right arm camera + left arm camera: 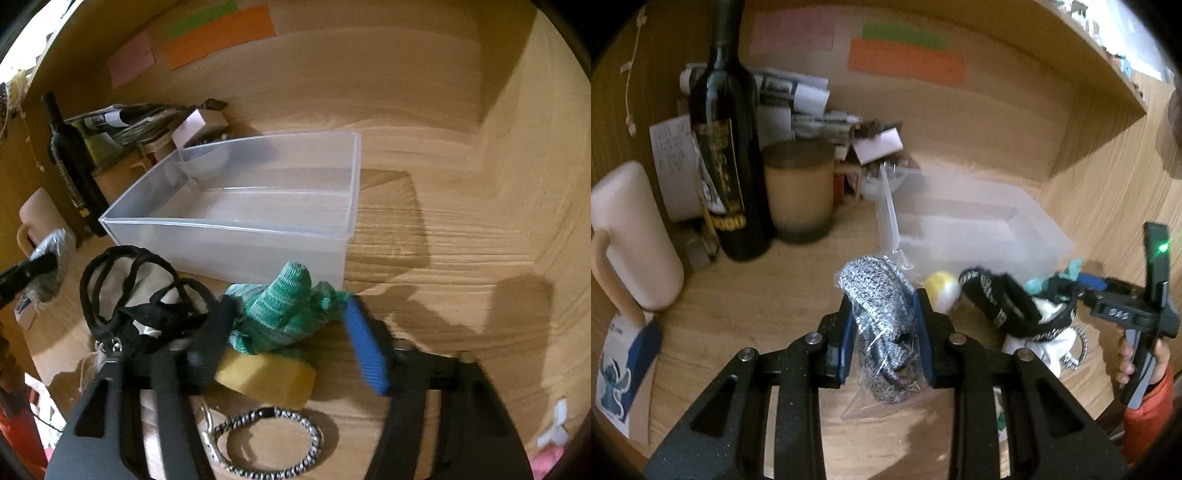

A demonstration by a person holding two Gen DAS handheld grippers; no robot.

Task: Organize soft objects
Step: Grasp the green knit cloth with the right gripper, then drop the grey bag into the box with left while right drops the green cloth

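The left tool [884, 332] was pinching a grey knitted bundle in a clear bag [882, 314], its two blue pads pressed in on either side, the bundle's long axis running up and down the middle of the left wrist frame. The clear plastic bin [979, 229] sat just beyond and to the upper right of that tool, open side up, with nothing visible inside it. That was the relation that mattered: the bin lay ahead and rightward, so the carry likely called for a short push forward and across.

Over in the right wrist view, the right tool [291, 343] stood spread wide around the pile. The green knit cloth [284, 314] lay between its fingers, with the yellow sponge [266, 376] directly under it, lower in the frame. Black straps [147, 302] were draped over the left finger, so a snag looked possible. The bin's near wall [229, 243] stood just above the cloth in the frame. A speckled cord loop [269, 439] rested on the bench [461, 258] at bottom centre.
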